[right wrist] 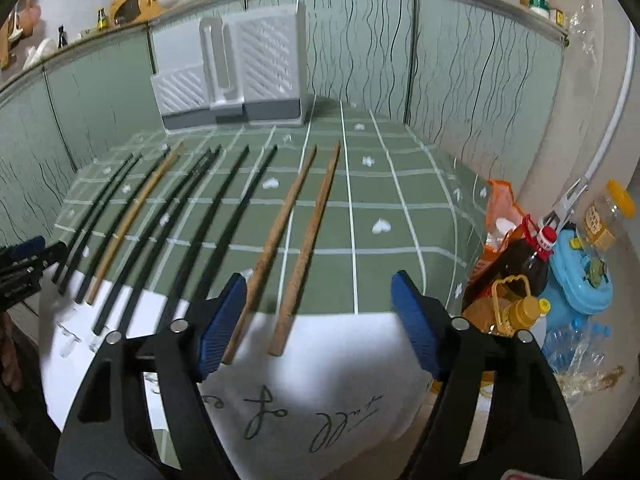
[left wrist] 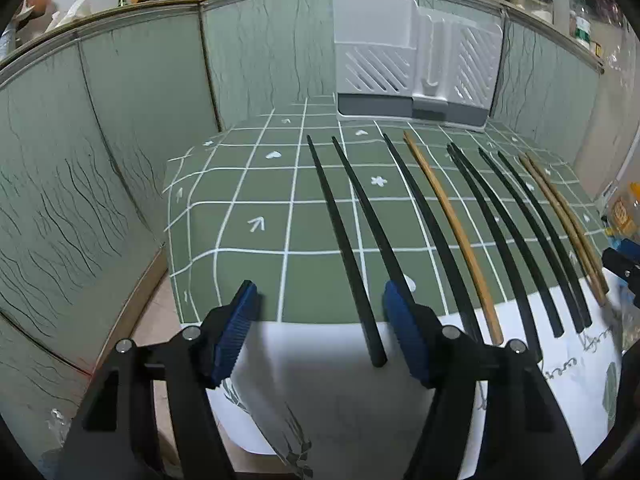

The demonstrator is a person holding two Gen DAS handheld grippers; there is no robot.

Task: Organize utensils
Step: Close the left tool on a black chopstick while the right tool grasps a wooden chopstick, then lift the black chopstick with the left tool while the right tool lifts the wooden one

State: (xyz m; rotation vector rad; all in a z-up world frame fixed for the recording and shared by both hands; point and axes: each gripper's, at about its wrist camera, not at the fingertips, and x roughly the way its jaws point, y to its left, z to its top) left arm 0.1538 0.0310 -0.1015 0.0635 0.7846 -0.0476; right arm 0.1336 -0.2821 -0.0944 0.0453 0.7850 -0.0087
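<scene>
**Chopsticks in a row, both grippers open above their near ends**

Laid side by side on a green checked tablecloth (left wrist: 256, 280), tips toward twelve o'clock: mostly black chopsticks, a few wooden. Near ends resting on a white cloth (left wrist: 320, 380) at six o'clock. At twelve o'clock, against the wall, a white slotted holder (left wrist: 416, 60), probably the destination.

Left gripper (left wrist: 318, 304): jaws apart, nothing clamped, one black chopstick (left wrist: 352, 264) lying between the blue pads, untouched. Right gripper (right wrist: 318, 296): jaws apart too, empty, a wooden chopstick (right wrist: 308, 240) lying between the pads, its partner just beside the left pad.

Handling, as a judgement: light, stiff, thin sticks; lacquered black ones likely slippery, wooden ones grippier. Prone to rolling or pivoting if pinched off-centre. Best taken near the thick near end, raised slightly by the white cloth, pads squarely across the shaft.
</scene>
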